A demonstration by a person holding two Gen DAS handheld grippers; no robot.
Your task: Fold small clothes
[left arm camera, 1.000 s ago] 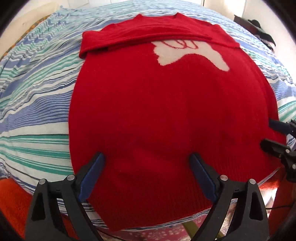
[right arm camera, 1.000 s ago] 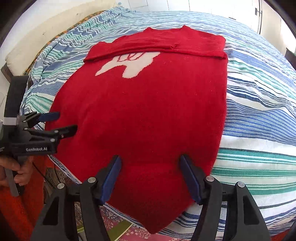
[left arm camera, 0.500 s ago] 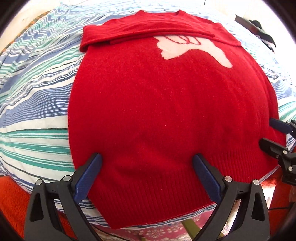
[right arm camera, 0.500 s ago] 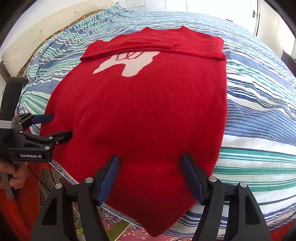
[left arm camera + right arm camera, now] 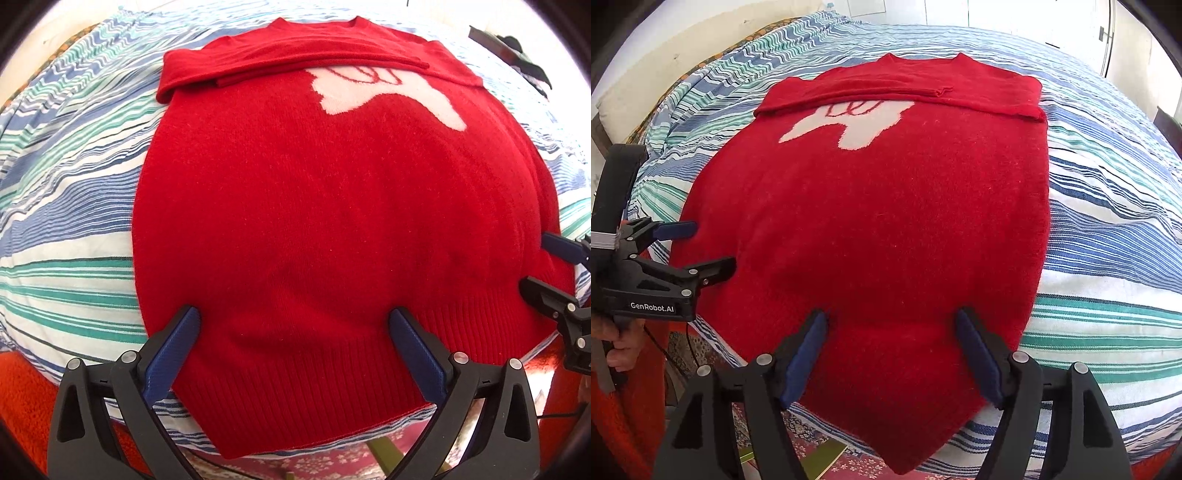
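The sweater [image 5: 325, 221] lies flat on the bed [image 5: 66, 229], sleeves folded across its top, long axis running from lower frame to upper frame. Its hem sits directly under both grippers. The left gripper [image 5: 293, 325] spans the hem's left part, the right gripper [image 5: 892, 328] its right corner. Both are released and opening, gripping nothing. Compared with a second ago, both jaws stand wider; neither hand has shifted.
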